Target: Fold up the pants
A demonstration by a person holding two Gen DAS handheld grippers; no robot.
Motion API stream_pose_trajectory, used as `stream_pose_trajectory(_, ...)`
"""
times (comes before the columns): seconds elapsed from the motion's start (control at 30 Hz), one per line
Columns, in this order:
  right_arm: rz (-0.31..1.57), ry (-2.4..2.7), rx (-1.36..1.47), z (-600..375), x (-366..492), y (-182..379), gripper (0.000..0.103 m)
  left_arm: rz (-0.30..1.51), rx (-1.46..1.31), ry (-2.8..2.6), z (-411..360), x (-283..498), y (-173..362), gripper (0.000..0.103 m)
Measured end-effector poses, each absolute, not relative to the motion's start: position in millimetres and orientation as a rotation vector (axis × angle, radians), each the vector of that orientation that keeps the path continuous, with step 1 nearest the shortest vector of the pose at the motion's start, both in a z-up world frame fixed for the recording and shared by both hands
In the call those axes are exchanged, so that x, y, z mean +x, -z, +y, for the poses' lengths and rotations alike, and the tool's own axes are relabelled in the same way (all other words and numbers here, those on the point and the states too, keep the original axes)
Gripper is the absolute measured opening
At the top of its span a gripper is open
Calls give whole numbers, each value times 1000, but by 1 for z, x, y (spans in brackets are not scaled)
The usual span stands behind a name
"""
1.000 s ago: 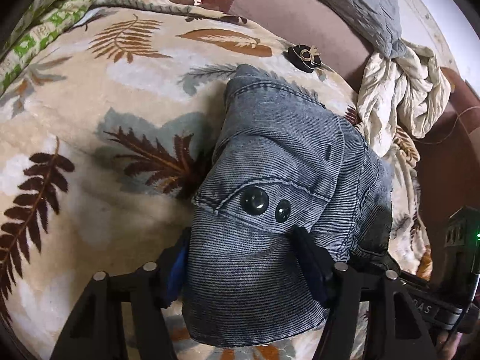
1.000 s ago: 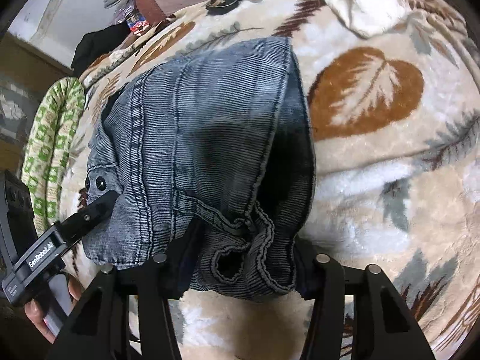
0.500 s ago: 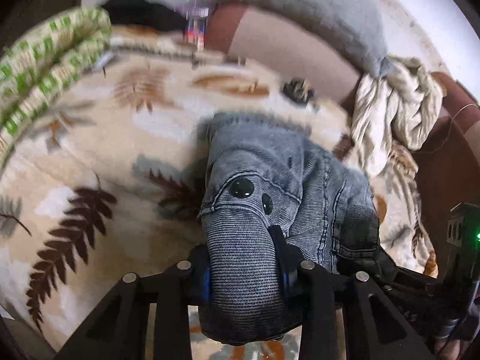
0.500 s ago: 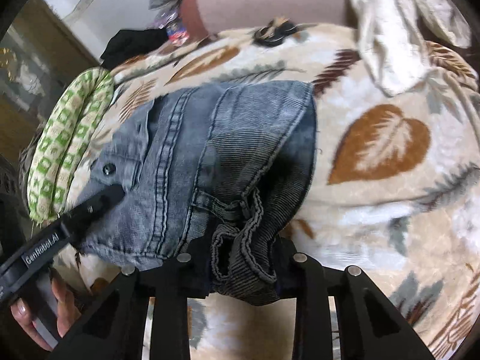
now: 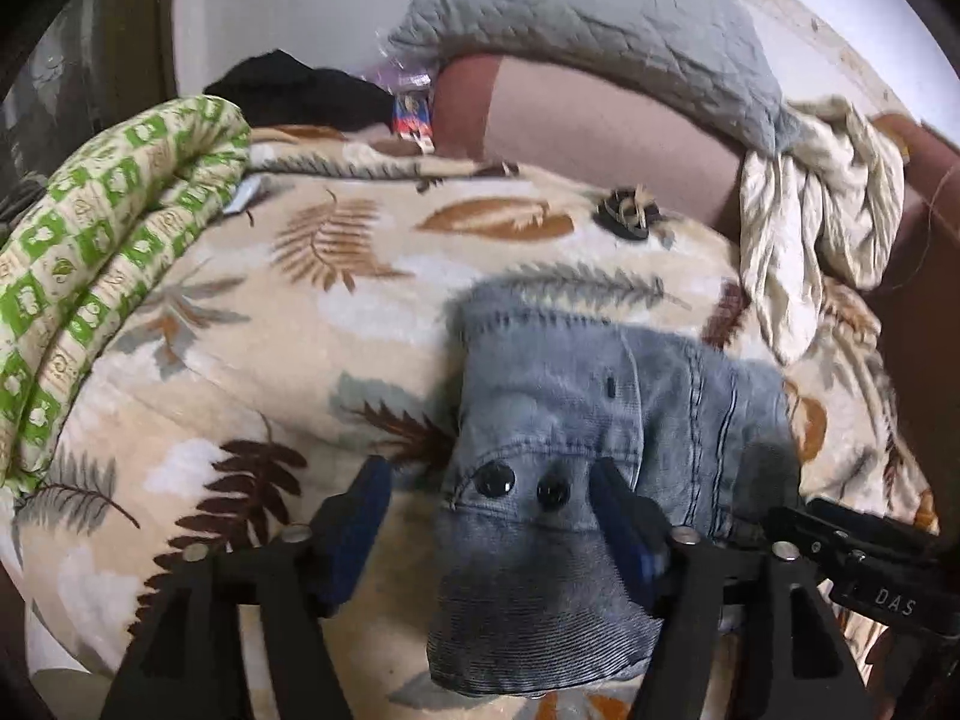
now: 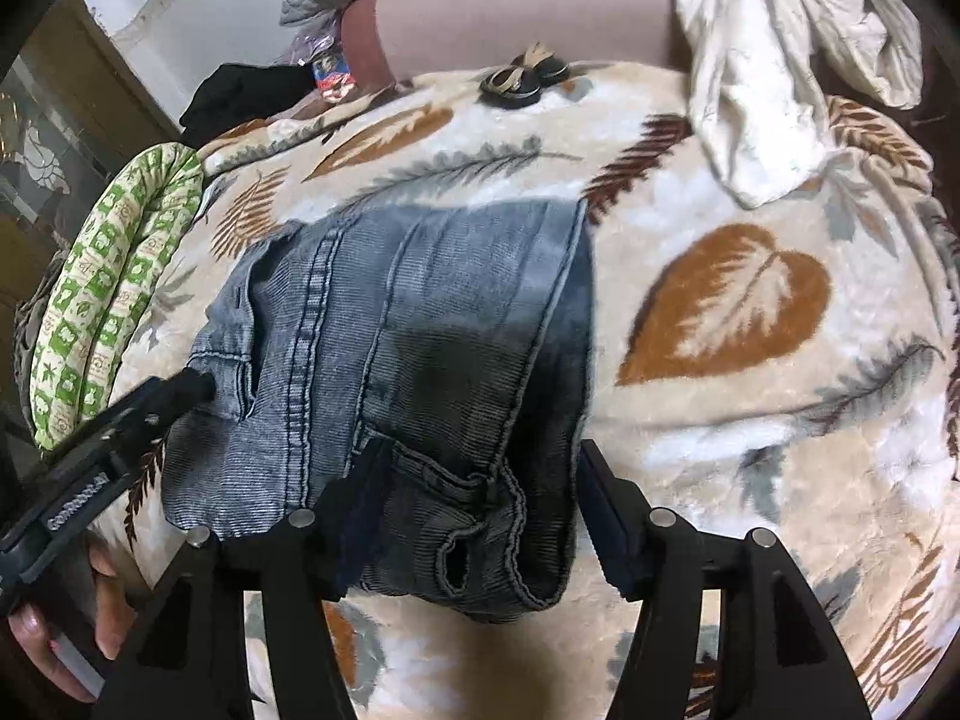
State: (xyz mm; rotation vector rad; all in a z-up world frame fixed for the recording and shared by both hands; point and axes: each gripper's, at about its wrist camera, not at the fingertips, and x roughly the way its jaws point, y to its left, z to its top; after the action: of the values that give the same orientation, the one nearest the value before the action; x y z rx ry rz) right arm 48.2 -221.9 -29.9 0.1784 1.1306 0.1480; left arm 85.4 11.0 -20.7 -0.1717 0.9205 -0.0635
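The blue denim pants (image 5: 576,420) lie folded in a compact bundle on the leaf-print blanket (image 5: 240,360). In the left wrist view my left gripper (image 5: 492,516) is open, its jaws spread wide at the near end with two black buttons (image 5: 522,487). In the right wrist view the pants (image 6: 420,330) lie ahead, and my right gripper (image 6: 474,492) is open around the hem end. The left gripper (image 6: 120,438) shows at the pants' left edge.
A green patterned rolled quilt (image 5: 90,288) lies at the left. A cream crumpled cloth (image 5: 810,228) and a grey pillow (image 5: 600,30) sit at the back right. A small dark bow item (image 5: 627,216) lies beyond the pants.
Both grippers were shut on the pants half a second ago and have opened. Both have pulled back and tilted up, so more of the bed shows.
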Motion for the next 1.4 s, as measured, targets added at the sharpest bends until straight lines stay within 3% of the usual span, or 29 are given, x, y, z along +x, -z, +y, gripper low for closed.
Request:
stream_pose_trajectory(0.1,1104,-156,249,-233,48,25,64,905,-175,45,15,86,21,81)
stream_pose_trajectory(0.33,1020,-57,226,-226,55,18,64,858,-164,12,15,81,15,81)
stream_pose_trajectory(0.43,941,-36,227,-227,52,9,64,835,-160,2,18,81,12,92)
stream_pose_trajectory(0.63,983,-57,113,-228,68,4,64,827,-84,7,5,83,5,92)
stream_pose_trajectory(0.77,943,-73,211,-249,74,-4,64,773,34,-19,-6,76,2,92)
stream_pose_trajectory(1.13,877,-37,78,-215,57,-12,64,815,16,-37,1,83,13,92)
stream_pose_trajectory(1.4,834,-84,199,-232,52,-23,64,804,7,-27,0,79,11,92)
